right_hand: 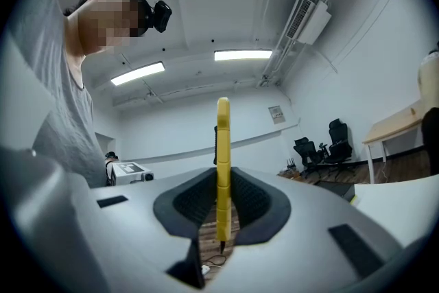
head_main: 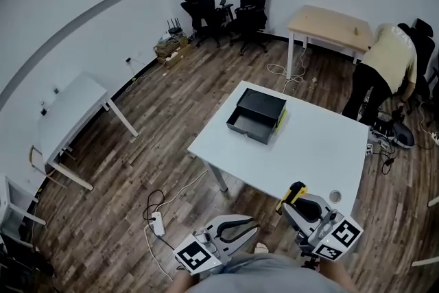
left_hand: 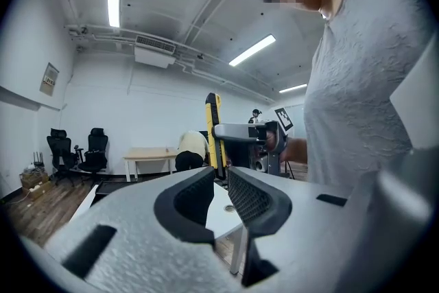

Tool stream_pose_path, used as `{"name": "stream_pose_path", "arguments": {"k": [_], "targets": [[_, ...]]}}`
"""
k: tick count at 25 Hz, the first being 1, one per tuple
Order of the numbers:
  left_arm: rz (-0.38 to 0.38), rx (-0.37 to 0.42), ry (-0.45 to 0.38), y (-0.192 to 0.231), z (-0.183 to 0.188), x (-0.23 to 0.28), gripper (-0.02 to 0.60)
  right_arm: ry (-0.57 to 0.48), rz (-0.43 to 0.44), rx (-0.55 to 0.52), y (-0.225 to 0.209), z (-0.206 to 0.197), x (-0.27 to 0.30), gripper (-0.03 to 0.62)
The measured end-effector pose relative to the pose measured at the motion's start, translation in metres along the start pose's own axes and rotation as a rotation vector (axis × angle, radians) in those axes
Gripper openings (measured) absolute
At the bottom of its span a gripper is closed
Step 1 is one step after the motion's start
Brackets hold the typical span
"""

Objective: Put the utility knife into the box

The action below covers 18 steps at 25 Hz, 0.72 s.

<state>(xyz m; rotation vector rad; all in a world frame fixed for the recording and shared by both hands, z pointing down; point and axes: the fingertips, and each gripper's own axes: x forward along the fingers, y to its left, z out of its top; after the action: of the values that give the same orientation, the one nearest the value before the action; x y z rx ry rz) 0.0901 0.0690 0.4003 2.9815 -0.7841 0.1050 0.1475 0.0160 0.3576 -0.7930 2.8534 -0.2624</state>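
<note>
A black box [head_main: 259, 113] lies open-fronted on the white table [head_main: 309, 147], with a yellow strip at its right side. At the near table edge my right gripper [head_main: 291, 201] is shut on the yellow and black utility knife [head_main: 295, 191]. In the right gripper view the knife [right_hand: 223, 147] stands upright, pinched between the pads of the right gripper [right_hand: 223, 178]. My left gripper [head_main: 250, 223] hangs left of it, off the table, over the floor. Its jaws [left_hand: 219, 178] stand slightly apart with nothing between them. The left gripper view also shows the knife [left_hand: 213, 137] in the other gripper.
A small round mark [head_main: 335, 195] lies near the table's front right corner. A person in a yellow top [head_main: 387, 62] bends over at the back right beside a wooden table [head_main: 329, 27]. Office chairs [head_main: 226, 10] stand at the back, a white desk [head_main: 68, 113] left, a power strip [head_main: 158, 223] on the floor.
</note>
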Motion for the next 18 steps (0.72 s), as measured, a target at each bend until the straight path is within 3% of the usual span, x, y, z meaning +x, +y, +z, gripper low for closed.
{"name": "stream_pose_path", "arguments": {"k": [12, 15, 18], "targets": [[0.05, -0.013, 0.013, 0.036, -0.004, 0.011, 0.074, 0.012, 0.034, 0.022, -0.035, -0.001, 0.027, 0.074], [0.018, 0.064, 0.034, 0.05, -0.016, 0.008, 0.074, 0.013, 0.026, 0.024, -0.043, -0.002, 0.039, 0.074], [0.007, 0.045, 0.028, 0.066, -0.015, 0.011, 0.074, 0.008, 0.012, 0.024, -0.052, -0.004, 0.052, 0.074]]}}
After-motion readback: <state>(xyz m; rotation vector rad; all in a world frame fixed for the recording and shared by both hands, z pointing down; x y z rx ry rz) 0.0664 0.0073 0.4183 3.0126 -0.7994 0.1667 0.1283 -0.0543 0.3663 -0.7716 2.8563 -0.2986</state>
